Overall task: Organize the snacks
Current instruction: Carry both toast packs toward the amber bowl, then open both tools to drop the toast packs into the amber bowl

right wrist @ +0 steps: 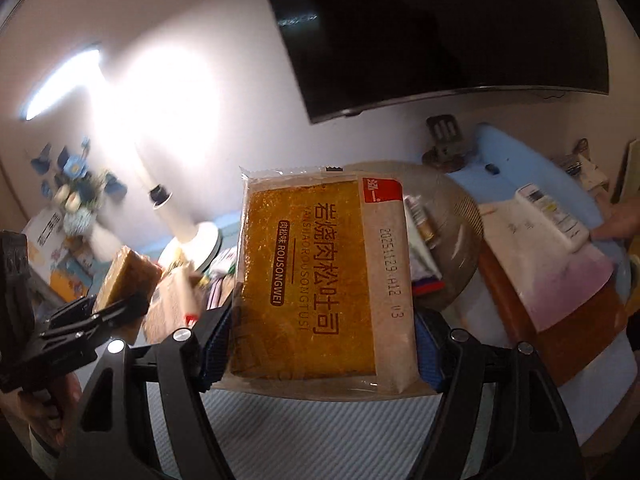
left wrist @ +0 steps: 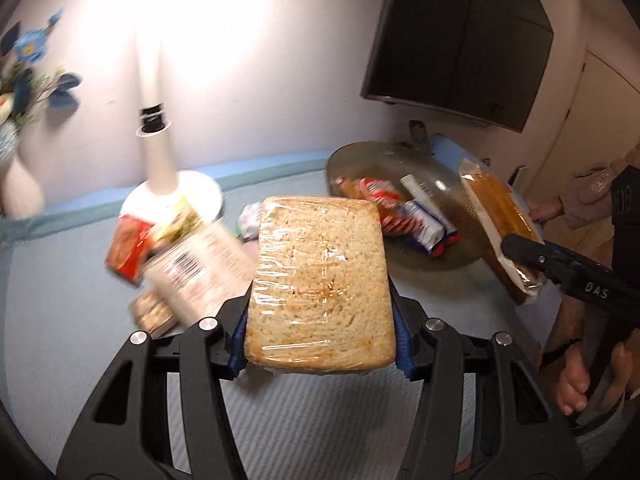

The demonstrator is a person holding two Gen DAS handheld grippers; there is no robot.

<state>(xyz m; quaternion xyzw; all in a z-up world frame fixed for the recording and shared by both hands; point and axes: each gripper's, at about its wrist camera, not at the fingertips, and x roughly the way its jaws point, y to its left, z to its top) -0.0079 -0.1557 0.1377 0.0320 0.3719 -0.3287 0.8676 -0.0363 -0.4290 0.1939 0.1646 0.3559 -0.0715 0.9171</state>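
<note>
My left gripper (left wrist: pixel 320 340) is shut on a plastic-wrapped slice of toast (left wrist: pixel 320 280), held flat above the pale blue table. My right gripper (right wrist: pixel 320 348) is shut on an orange-labelled toast packet (right wrist: pixel 320 280) with red print and a date stamp. In the left wrist view the right gripper (left wrist: pixel 520 256) holds that toast packet (left wrist: pixel 496 216) at the right, beside a round glass plate (left wrist: pixel 360 160) carrying red and blue snack packs (left wrist: pixel 404 212). The left gripper (right wrist: pixel 112 304) with its toast (right wrist: pixel 124 276) shows at the left of the right wrist view.
Loose snack packets (left wrist: pixel 180 264) lie in a heap left of centre by a white lamp base (left wrist: pixel 200 188). A vase of blue flowers (left wrist: pixel 24 92) stands far left. A dark screen (left wrist: pixel 460 32) hangs on the wall. A remote control (right wrist: pixel 552 216) lies at the right.
</note>
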